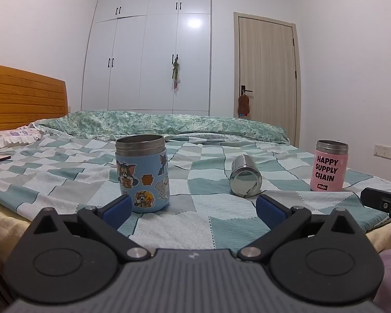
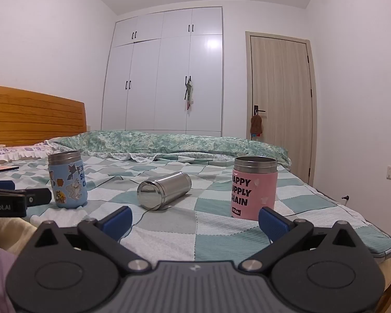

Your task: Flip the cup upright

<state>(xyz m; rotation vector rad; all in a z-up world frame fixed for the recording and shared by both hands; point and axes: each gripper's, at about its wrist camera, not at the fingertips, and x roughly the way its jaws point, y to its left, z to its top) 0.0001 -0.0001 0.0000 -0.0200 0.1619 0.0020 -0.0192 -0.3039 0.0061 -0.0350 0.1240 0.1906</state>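
Note:
A bare steel cup (image 1: 245, 180) lies on its side on the checked bedspread, its flat base toward me; it also shows in the right wrist view (image 2: 163, 190). A blue cartoon cup (image 1: 143, 174) stands upright to its left, also in the right wrist view (image 2: 67, 180). A pink "HAPPY SUPPLY CHAIN" cup (image 1: 329, 170) stands upright to its right, also in the right wrist view (image 2: 254, 188). My left gripper (image 1: 194, 210) is open and empty, near the blue cup. My right gripper (image 2: 194, 221) is open and empty, short of the steel and pink cups.
The bed (image 1: 211, 224) has a rolled green quilt (image 1: 156, 125) at the back and a wooden headboard (image 1: 23, 96) at left. A white wardrobe (image 1: 148, 60) and a door (image 1: 267, 78) stand behind. The bed's front edge is just below both grippers.

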